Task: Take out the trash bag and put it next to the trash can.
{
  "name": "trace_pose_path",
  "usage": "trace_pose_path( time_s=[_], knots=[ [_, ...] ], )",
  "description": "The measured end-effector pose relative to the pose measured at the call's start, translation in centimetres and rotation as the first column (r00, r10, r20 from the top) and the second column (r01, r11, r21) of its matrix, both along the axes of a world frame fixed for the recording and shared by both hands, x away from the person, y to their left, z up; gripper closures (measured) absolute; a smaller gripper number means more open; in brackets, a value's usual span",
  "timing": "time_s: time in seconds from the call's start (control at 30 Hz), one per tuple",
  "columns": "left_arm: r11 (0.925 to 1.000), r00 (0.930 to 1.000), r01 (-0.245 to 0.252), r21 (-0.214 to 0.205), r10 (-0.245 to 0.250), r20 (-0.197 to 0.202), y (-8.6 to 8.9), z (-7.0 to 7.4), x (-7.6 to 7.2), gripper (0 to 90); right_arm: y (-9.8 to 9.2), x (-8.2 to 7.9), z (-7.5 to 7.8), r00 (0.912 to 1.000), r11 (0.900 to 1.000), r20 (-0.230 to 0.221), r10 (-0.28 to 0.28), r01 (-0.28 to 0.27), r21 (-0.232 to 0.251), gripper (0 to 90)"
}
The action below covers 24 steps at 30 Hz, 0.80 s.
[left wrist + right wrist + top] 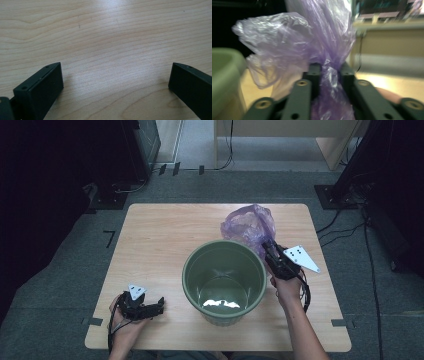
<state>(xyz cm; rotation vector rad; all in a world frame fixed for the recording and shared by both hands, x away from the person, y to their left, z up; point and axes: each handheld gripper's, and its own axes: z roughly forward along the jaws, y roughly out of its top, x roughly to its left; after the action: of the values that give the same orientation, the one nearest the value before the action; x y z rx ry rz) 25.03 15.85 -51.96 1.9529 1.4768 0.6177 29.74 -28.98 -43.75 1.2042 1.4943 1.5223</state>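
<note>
A: Starting at your left: where is your left gripper (pixel 159 307)?

B: It lies low over the near left part of the wooden table (pixel 160 235), in your left hand (pixel 124 322), pointing toward the green bucket (pixel 224 279). In the left gripper view its two black jaws stand wide apart with nothing but bare wood grain between them.

A: And the middle?

B: The bucket stands upright near the table's centre, a little toward your side. Its mouth is open, and its inside shows only a bright glare on the bottom.

A: Then your right side?

B: Your right hand (pixel 289 290) holds the right gripper (pixel 270 246) just beside the bucket's right rim, aimed away from you. The purple plastic bag (pixel 248 226) sits bunched on the table behind and to the right of the bucket, close against its far rim.

A: Do you have hold of it?

B: In the right gripper view a gathered strand of the bag (pixel 329 75) runs down between the jaws, which stand narrow on either side of it, pinching it. The rest billows up crumpled above them, with the bucket's rim (pixel 227 62) at the left edge.
</note>
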Motion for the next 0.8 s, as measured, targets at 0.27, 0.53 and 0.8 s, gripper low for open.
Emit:
trace_pose_path(
  time_s=[0.27,0.53,0.8],
  knots=[
    [1.0000,1.0000,0.000,-0.001,0.000,0.001,0.0,0.0,0.0,0.0,-2.5,-1.9,-0.3,0.9979,0.9984,-0.035,0.054,-0.055,-0.016,23.6],
    [1.0000,1.0000,0.000,0.000,0.000,0.000,0.0,0.0,0.0,0.0,-4.1,-3.6,-0.6,0.9925,0.9918,-0.068,0.102,-0.106,-0.071,14.2],
    [1.0000,1.0000,0.000,0.000,0.000,0.000,0.0,0.0,0.0,0.0,-5.2,-5.3,-1.2,0.9905,0.9876,-0.087,0.107,-0.116,-0.105,14.2]
  ],
)
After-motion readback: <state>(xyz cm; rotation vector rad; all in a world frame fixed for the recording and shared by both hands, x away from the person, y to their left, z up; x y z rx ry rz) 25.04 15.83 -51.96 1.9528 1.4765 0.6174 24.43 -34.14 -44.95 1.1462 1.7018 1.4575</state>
